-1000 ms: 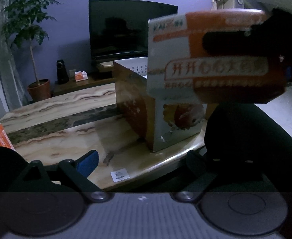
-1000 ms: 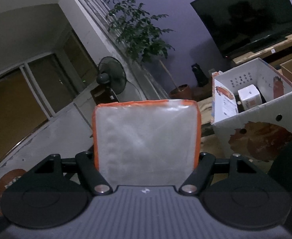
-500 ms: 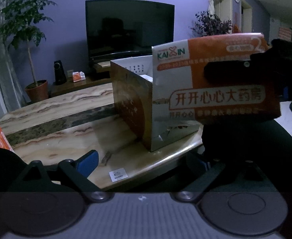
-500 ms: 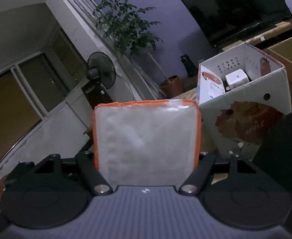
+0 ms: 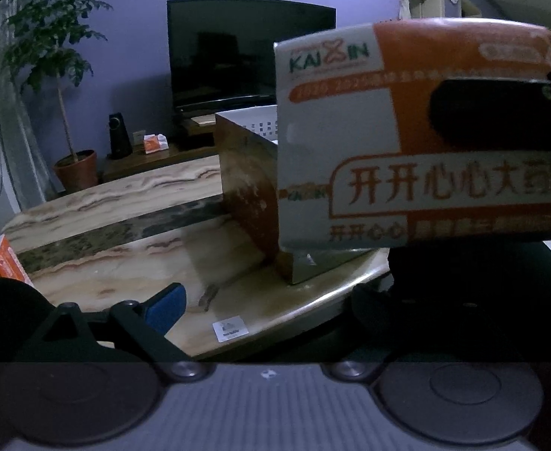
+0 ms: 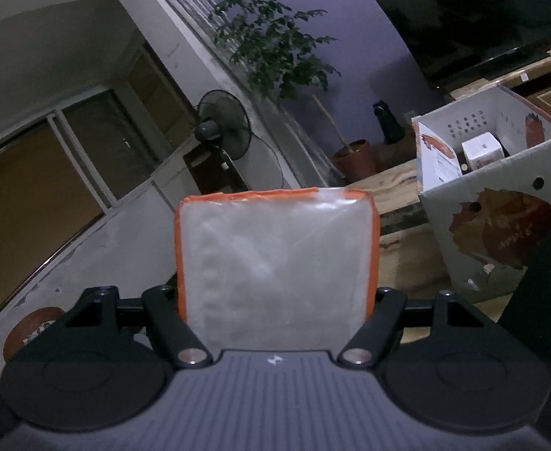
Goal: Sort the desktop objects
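Note:
An orange-and-white tissue pack (image 6: 275, 263) fills the space between my right gripper's (image 6: 275, 297) fingers, which are shut on its two sides. In the left wrist view the same pack (image 5: 388, 143) hangs in the air in front of the open cardboard box (image 5: 249, 195), with a dark finger (image 5: 501, 112) of the right gripper across it. The box (image 6: 501, 225) stands on the marble table and holds a small white box (image 6: 482, 148). My left gripper (image 5: 267, 300) is open over the table's near edge, with nothing between its fingers. A second orange pack (image 5: 0, 263) lies at the far left.
The marble table (image 5: 125, 248) has a rounded near edge and a small sticker (image 5: 230, 332). Behind it stand a TV (image 5: 249, 52), a speaker (image 5: 116, 135), a potted plant (image 5: 76, 169) and a fan (image 6: 220, 127). A person's dark clothing (image 6: 546, 282) fills the right side.
In the left wrist view the pack in the right gripper has come nearer and to the left, covering more of the box. The left gripper has stayed put.

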Action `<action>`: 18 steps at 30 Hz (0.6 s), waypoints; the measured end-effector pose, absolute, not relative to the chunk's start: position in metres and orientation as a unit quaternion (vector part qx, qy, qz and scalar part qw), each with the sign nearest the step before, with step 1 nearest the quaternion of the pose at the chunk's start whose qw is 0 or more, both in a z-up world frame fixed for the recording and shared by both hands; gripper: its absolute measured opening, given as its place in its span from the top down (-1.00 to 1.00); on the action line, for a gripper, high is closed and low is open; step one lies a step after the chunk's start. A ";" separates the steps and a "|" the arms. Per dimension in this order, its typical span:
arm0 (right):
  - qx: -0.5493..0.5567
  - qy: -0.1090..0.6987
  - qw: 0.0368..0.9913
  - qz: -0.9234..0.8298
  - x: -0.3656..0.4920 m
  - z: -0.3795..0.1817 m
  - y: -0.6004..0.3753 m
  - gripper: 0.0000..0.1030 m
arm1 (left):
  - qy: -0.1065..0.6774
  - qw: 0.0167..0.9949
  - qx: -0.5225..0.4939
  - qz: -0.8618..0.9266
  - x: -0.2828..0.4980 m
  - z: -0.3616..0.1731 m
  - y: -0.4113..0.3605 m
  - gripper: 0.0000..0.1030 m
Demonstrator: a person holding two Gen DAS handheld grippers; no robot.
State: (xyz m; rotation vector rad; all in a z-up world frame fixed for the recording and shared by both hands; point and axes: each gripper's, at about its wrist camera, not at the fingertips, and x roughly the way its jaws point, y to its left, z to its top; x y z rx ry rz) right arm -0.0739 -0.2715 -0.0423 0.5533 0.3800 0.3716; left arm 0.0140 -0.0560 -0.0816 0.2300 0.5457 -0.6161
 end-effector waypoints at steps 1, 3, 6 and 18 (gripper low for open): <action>0.269 0.185 0.928 0.182 -0.075 -0.041 -0.271 -0.43 | 0.265 0.910 0.111 -0.298 0.014 -0.082 -0.056 -0.84; 0.268 0.184 0.928 0.184 -0.076 -0.040 -0.270 -0.43 | 0.266 0.910 0.112 -0.297 0.015 -0.082 -0.055 -0.84; 0.267 0.183 0.928 0.185 -0.077 -0.039 -0.269 -0.43 | 0.266 0.910 0.114 -0.297 0.015 -0.081 -0.056 -0.84; 0.262 0.191 0.931 0.166 -0.077 -0.042 -0.269 -0.43 | 0.270 0.912 0.111 -0.287 0.018 -0.082 -0.055 -0.84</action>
